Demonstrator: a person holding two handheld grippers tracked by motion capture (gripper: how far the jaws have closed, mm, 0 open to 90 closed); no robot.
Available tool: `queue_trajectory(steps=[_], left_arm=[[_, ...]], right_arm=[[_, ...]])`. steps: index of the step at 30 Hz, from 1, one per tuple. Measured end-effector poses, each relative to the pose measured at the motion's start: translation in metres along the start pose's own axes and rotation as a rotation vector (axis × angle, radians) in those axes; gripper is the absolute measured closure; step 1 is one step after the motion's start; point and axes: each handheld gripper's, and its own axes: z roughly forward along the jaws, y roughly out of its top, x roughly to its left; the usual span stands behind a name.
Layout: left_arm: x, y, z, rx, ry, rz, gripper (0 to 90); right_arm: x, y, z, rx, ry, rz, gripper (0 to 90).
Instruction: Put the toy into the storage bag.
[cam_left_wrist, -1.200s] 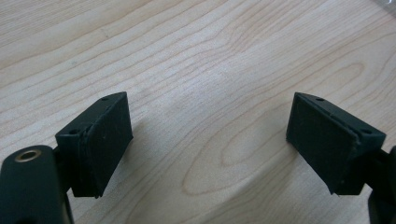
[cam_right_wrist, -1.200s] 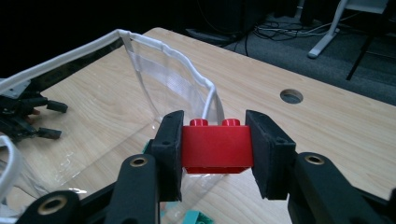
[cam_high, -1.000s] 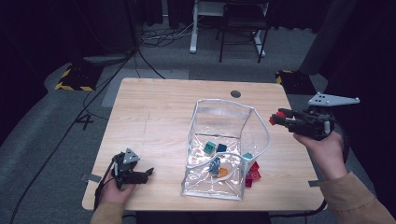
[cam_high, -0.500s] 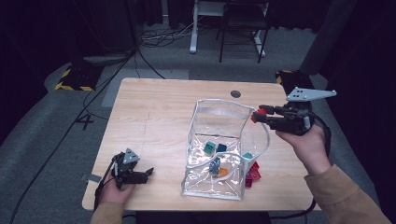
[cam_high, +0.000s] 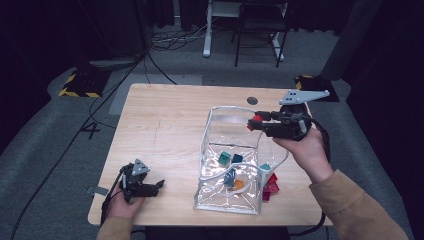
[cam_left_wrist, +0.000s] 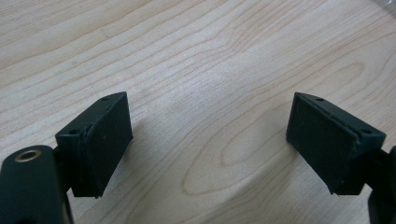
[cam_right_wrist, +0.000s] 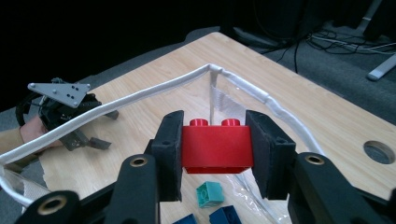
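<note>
A red plastic two-stud building brick (cam_right_wrist: 217, 148) is pinched between the jaws of the right gripper (cam_high: 256, 122), its sides pressed flat by both black pads, studs up. It is held in the air above the open mouth of a clear soft plastic pouch with a white piped rim (cam_high: 226, 107), which stands on the light wooden table (cam_high: 165, 125). Compared with the high view a second earlier, the right gripper has been carried inward from beyond the table's right edge to a spot over the pouch's far right rim, with the grip unchanged. That places the brick almost where it can be let go, so the carrying step is judged nearly done; a release is likely to follow once the brick is clear of the rim.

Inside the pouch, a teal brick (cam_right_wrist: 209, 194) and dark blue bricks (cam_right_wrist: 226, 216) are seen lying on the bottom, together with an orange piece (cam_high: 239, 184). More red and magenta bricks (cam_high: 270, 184) are left on the table just outside the pouch's near right corner, so more work is judged to remain.

The left gripper (cam_high: 156, 187) is rested at the table's near left corner, well apart from the pouch, its jaws spread wide over bare wood with nothing between them
</note>
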Motion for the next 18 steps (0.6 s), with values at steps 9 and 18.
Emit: queue_trajectory(steps=[9, 18], left_arm=[[0.000, 0.000, 0.000, 0.000, 0.000, 0.000, 14.5], [0.000, 0.000, 0.000, 0.000, 0.000, 0.000, 14.5]], right_arm=[[0.002, 0.002, 0.031, 0.064, 0.027, 0.009, 58.7], [0.002, -0.004, 0.054, 0.123, 0.036, 0.023, 58.7]])
